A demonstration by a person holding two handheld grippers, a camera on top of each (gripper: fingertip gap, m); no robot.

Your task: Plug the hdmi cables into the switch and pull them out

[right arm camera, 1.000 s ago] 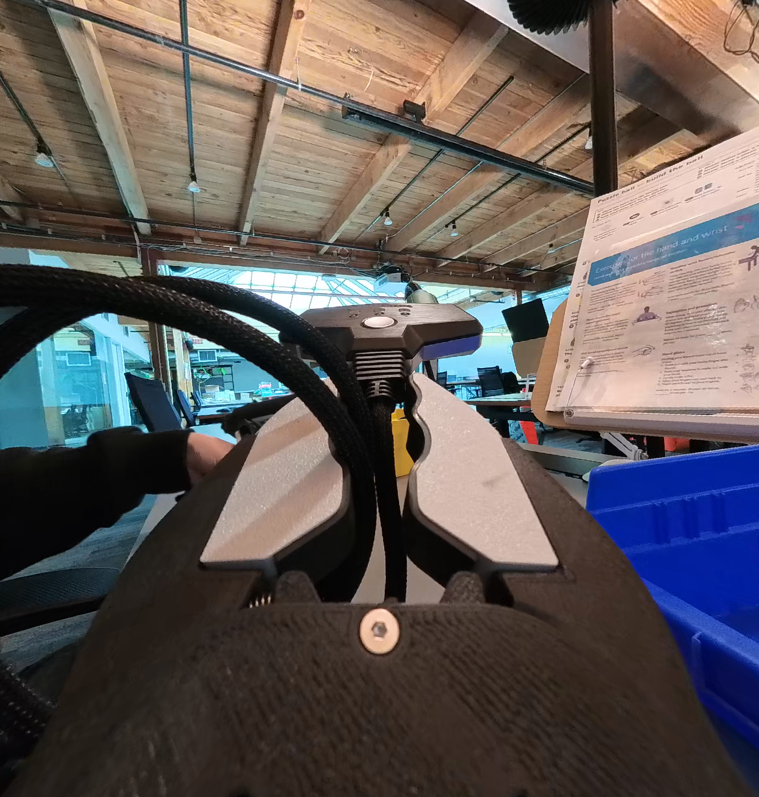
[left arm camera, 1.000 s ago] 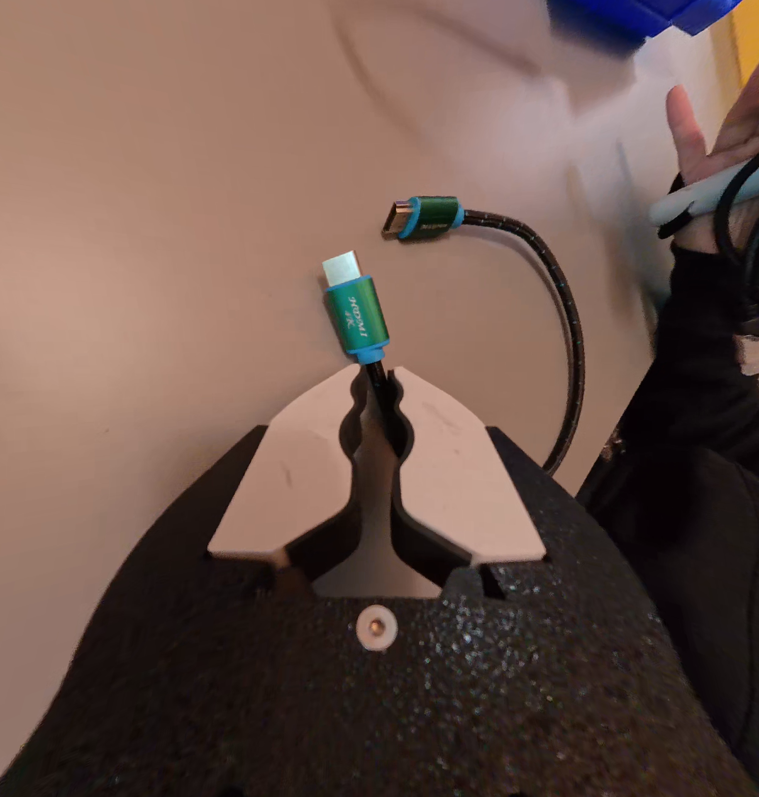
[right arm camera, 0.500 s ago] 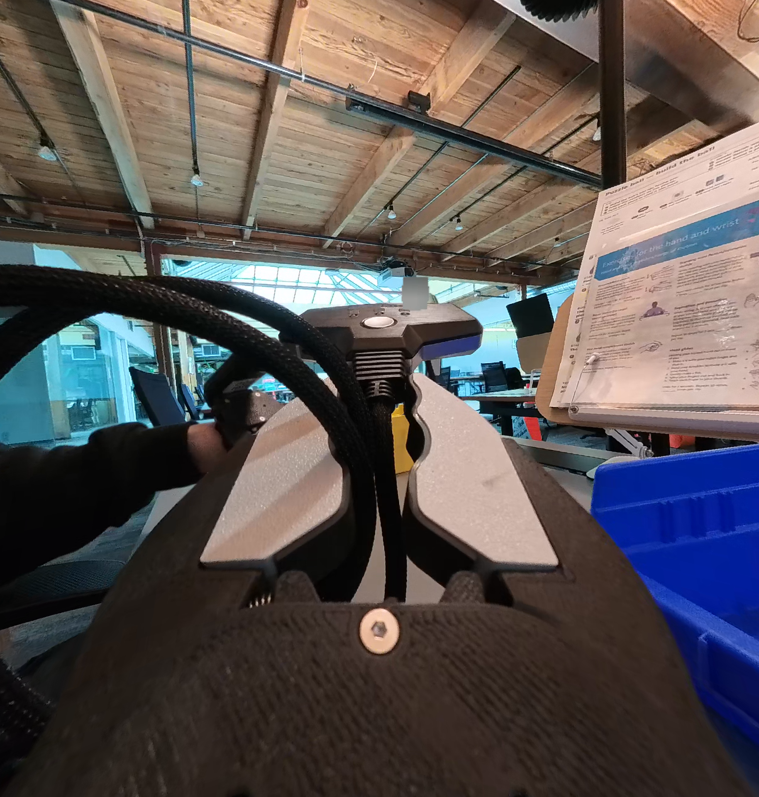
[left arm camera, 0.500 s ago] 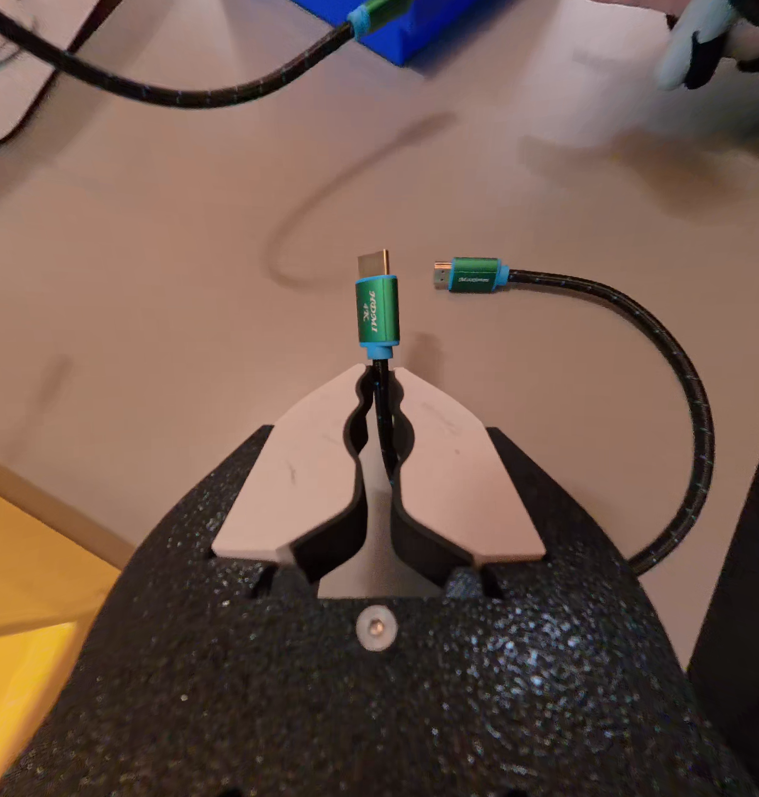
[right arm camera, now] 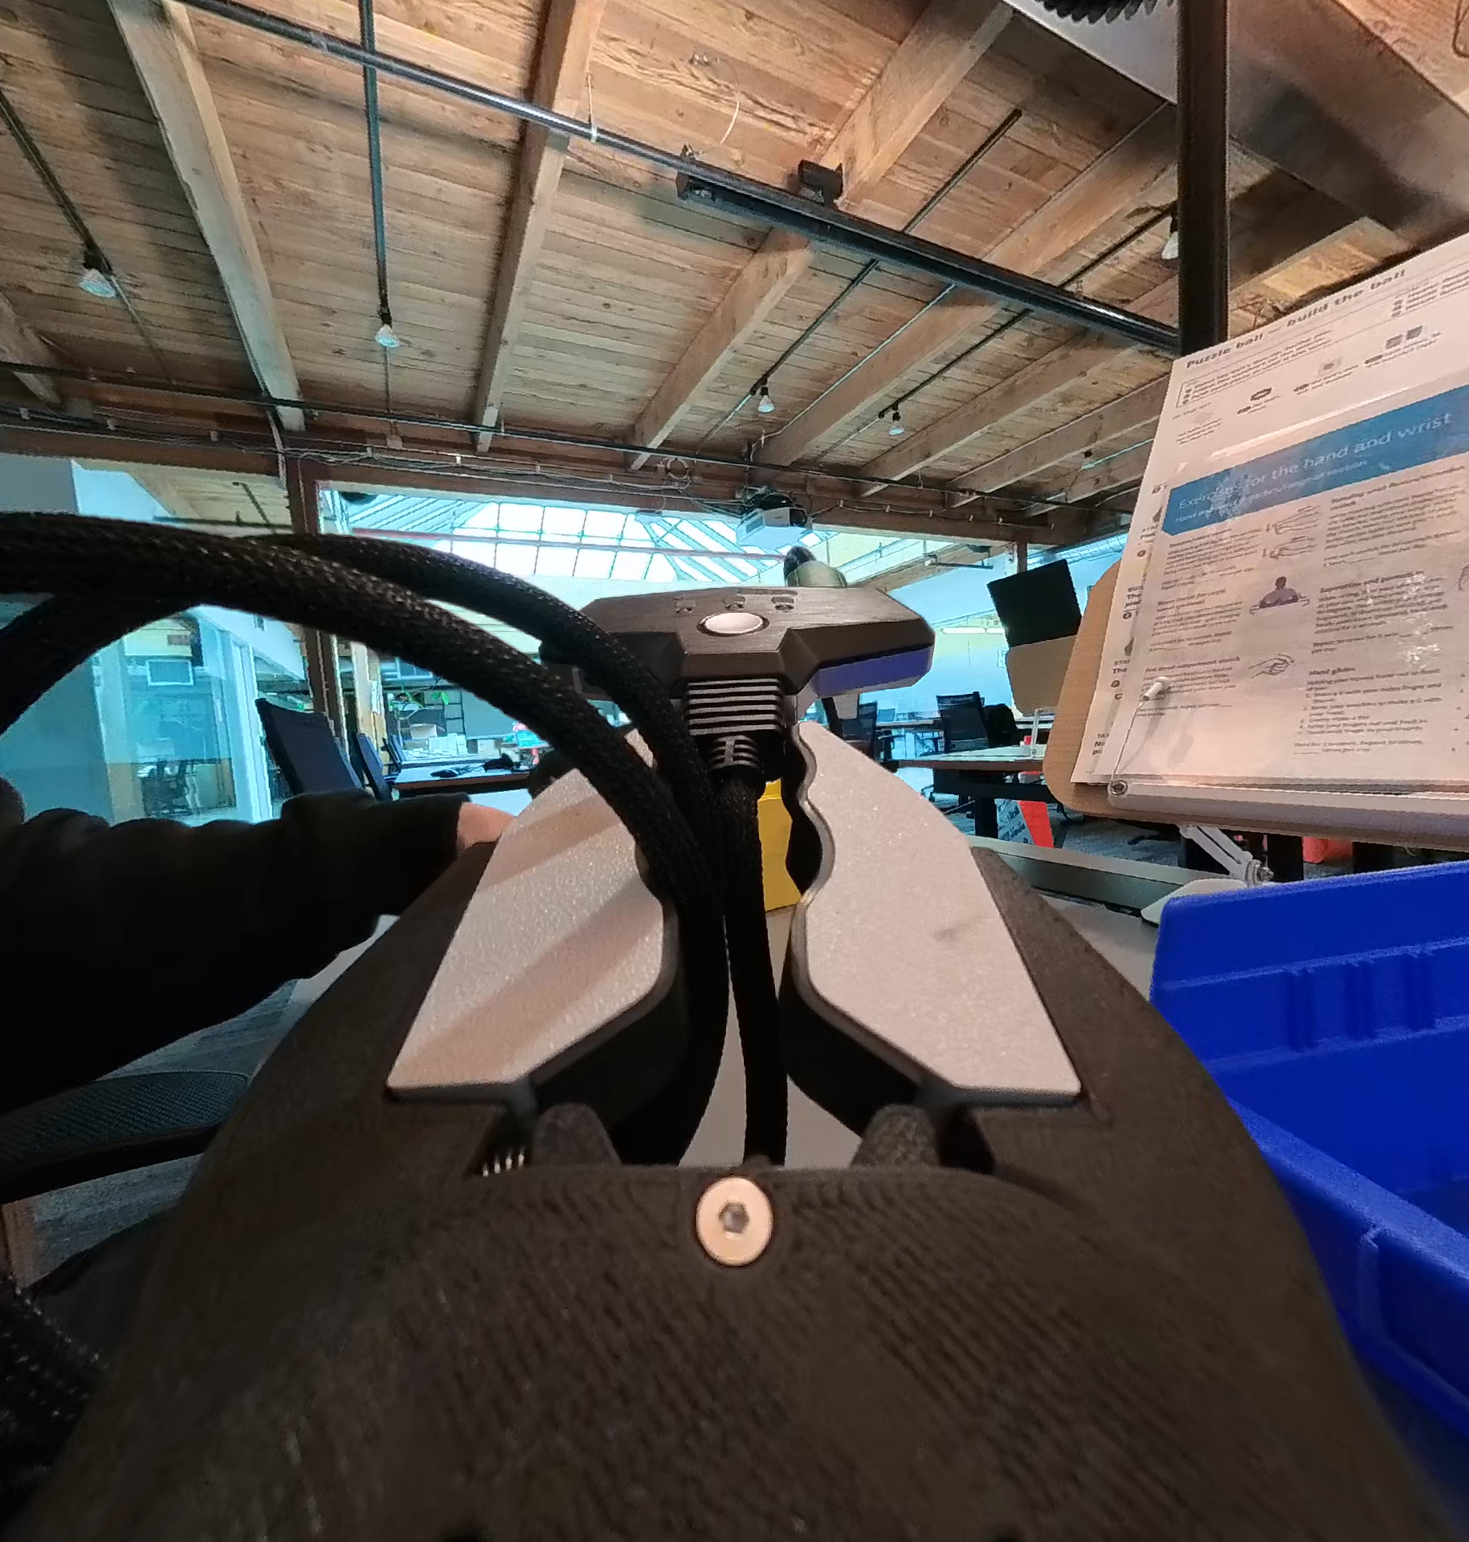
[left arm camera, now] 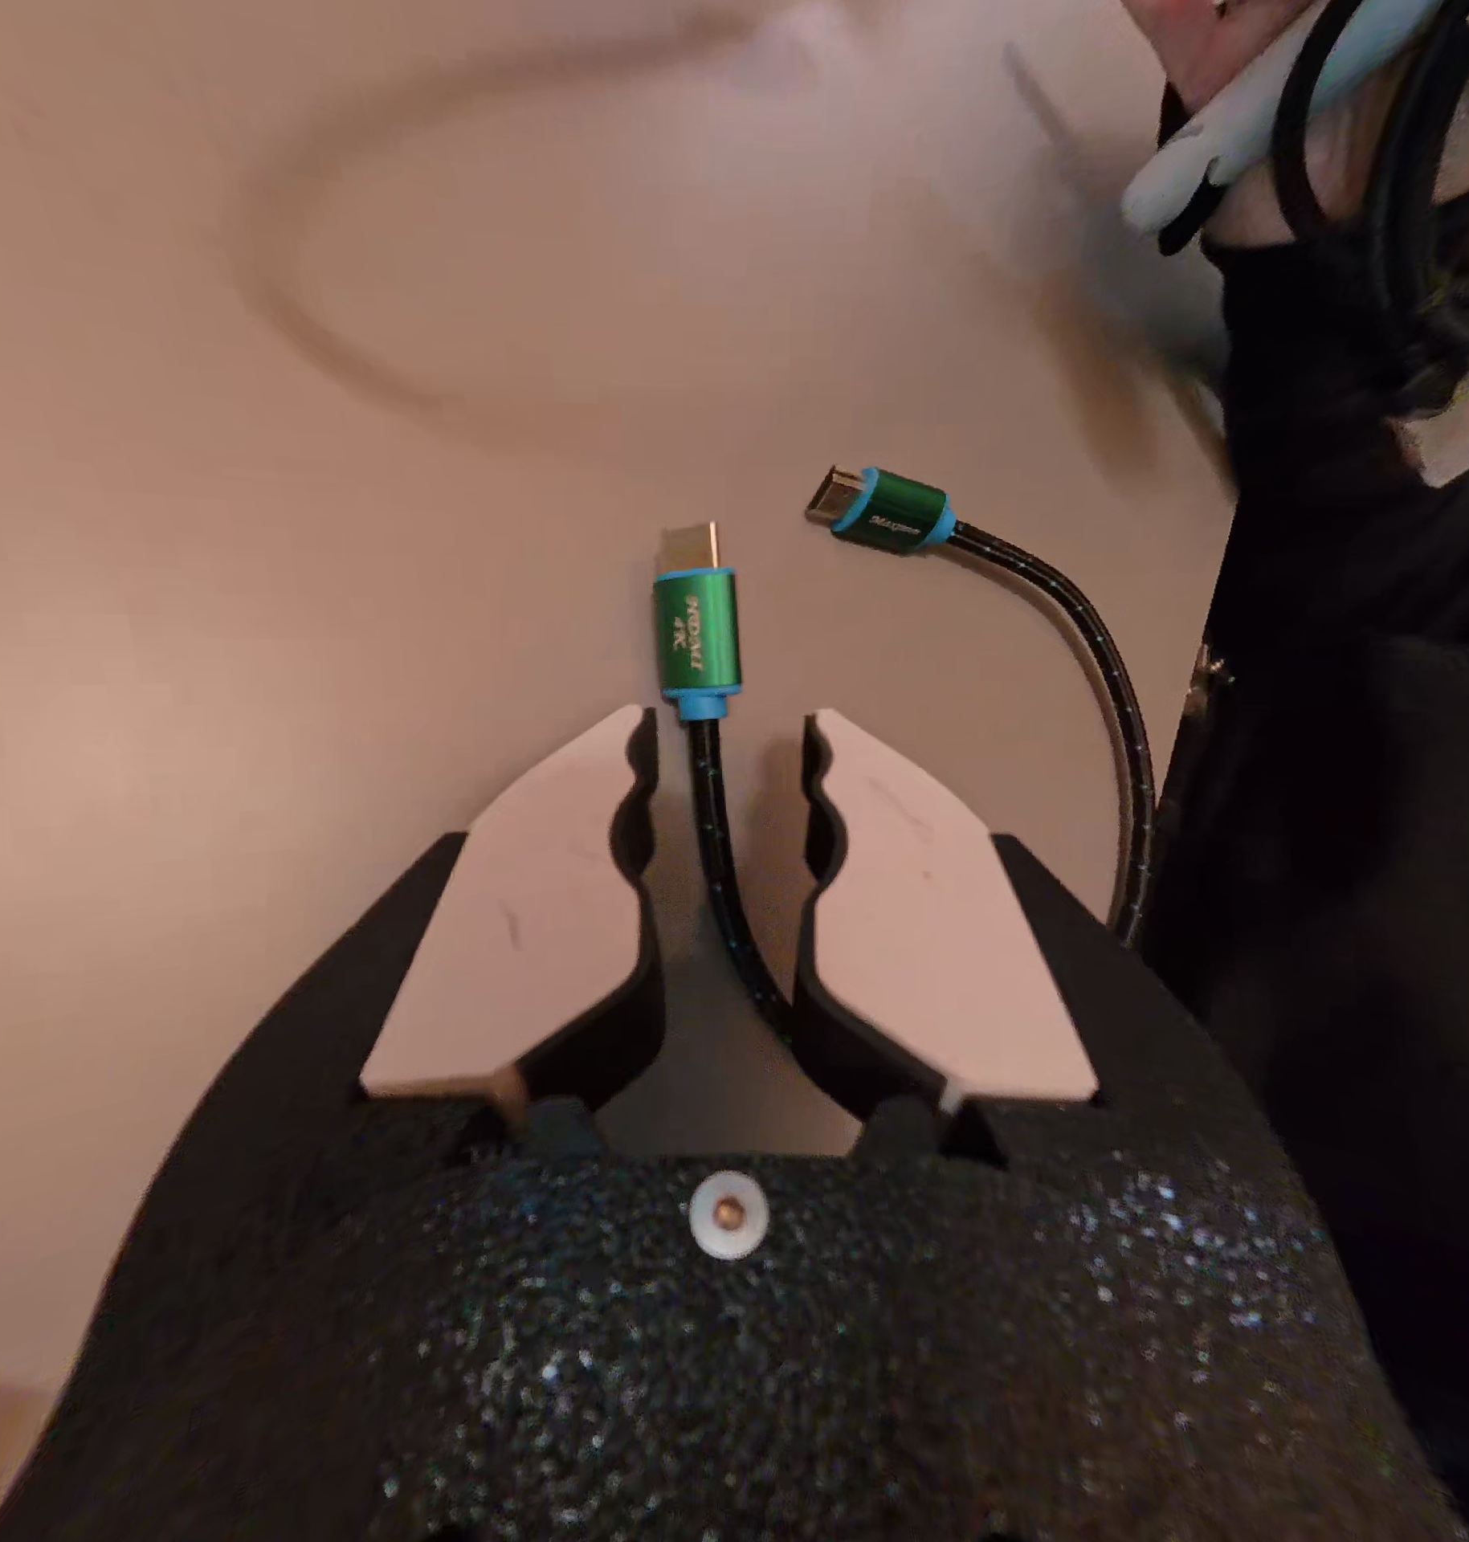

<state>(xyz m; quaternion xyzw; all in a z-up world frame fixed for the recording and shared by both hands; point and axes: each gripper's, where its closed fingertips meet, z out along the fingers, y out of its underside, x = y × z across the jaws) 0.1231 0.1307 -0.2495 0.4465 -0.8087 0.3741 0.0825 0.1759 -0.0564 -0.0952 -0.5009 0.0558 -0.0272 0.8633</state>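
Observation:
In the left wrist view, my left gripper [left arm camera: 729, 718] is open above the beige table [left arm camera: 297, 584]. A black braided HDMI cable [left arm camera: 714, 834] runs loose between its fingers, and its green plug [left arm camera: 697, 638] with blue collars points away from me just past the fingertips. A second green plug [left arm camera: 889, 509] lies to the right, its cable [left arm camera: 1115, 684] curving back. In the right wrist view, my right gripper [right arm camera: 735, 751] is shut on the thin black cable [right arm camera: 752, 959] of the black switch [right arm camera: 747, 634], which it holds up in the air.
A thick black braided cable [right arm camera: 380, 584] loops left of the switch. A blue bin [right arm camera: 1340, 1043] is at the right, with a printed sheet on a board [right arm camera: 1315, 584] above it. A black sleeve [right arm camera: 172, 901] reaches in at the left. Dark clothing [left arm camera: 1340, 751] fills the left view's right side.
My left gripper has opened and let go of the HDMI cable, which now lies loose between the fingers. The left view has swung over the table. The right gripper still holds the switch.

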